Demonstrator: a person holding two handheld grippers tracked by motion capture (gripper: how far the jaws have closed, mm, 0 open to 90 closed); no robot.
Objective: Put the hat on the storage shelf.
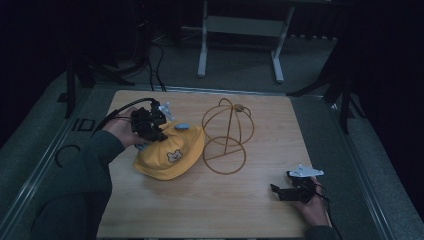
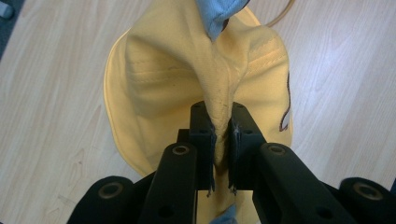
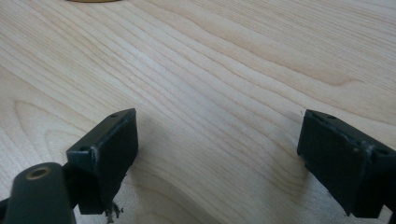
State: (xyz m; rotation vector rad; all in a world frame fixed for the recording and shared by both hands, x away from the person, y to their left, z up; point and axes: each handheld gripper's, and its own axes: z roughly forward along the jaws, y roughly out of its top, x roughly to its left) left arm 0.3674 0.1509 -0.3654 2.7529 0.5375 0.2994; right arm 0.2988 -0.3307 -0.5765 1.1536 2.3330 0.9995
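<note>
Pinched between our left gripper's [image 2: 220, 140] 2 pads is a thin ridge of the yellow hat [image 2: 177, 88], which hangs beyond the fingertips. We judge that so little fabric could slip free, or the brim snag the wire hat stand [image 1: 227, 136] just past it. Our left wrist angles downward; our right gripper [image 3: 217, 154], jaws apart and empty, rests low over the table [image 3: 210, 70].

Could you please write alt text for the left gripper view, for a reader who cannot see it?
The left hand-held gripper is shut on a pinched fold of a yellow cap, whose fabric spreads out beyond the black jaws. A pale wooden table lies beneath, and a blue trim piece shows at the cap's far edge.
</note>
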